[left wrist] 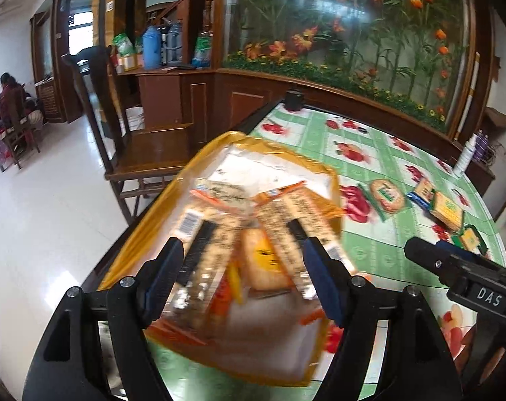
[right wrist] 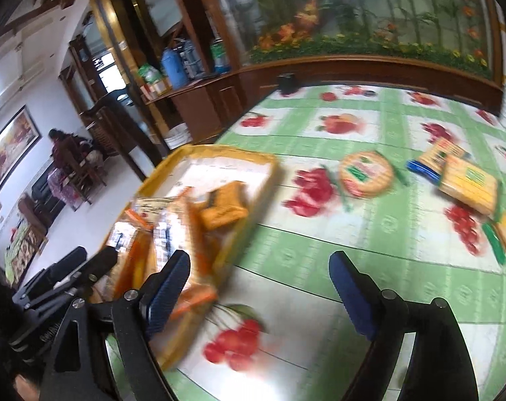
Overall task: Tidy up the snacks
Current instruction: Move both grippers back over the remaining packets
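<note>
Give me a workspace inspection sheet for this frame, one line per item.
Surface: table with green fruit-print cloth.
Job's things: yellow tray at the table's edge holds several snack packs; round biscuit pack, square cracker packs and a green-yellow pack lie loose on the cloth.
Clutter: white bottle at the far edge.
Grippers: left tongs open over the tray; right tongs open, empty, over the cloth.
Cables: nothing seen.
Surroundings: wooden chair, cabinet, flower mural, seated person far off.

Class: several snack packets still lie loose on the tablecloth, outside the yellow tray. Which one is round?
The round biscuit packet, the loose one closest to the yellow tray. The other loose packets further right are rectangular.
</note>
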A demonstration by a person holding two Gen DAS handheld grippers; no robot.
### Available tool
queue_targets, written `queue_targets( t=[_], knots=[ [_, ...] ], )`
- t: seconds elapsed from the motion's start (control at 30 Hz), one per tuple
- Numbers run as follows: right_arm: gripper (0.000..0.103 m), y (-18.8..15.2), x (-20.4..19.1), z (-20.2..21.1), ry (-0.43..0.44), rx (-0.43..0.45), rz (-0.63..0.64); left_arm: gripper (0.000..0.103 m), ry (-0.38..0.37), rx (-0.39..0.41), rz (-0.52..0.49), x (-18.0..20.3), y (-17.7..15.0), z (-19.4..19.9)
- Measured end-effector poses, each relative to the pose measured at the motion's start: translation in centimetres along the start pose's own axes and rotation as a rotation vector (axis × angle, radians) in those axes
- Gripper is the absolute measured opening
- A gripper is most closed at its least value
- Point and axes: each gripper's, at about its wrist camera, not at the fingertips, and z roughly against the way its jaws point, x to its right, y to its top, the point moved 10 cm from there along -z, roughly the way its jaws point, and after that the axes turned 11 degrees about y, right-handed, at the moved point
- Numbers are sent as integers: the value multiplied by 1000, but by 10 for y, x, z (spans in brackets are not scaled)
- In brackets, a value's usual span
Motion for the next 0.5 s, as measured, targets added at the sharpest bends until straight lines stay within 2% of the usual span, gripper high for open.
queue_targets(
  t=[0.33,0.5],
  knots=[
    [87,-12,95,49,-125,43,-119,74,-100,7,-90,83,5,5],
    [87,-19,147,76,-193,64,-190,74,-142,8,-177,133,5,-2]
  ],
)
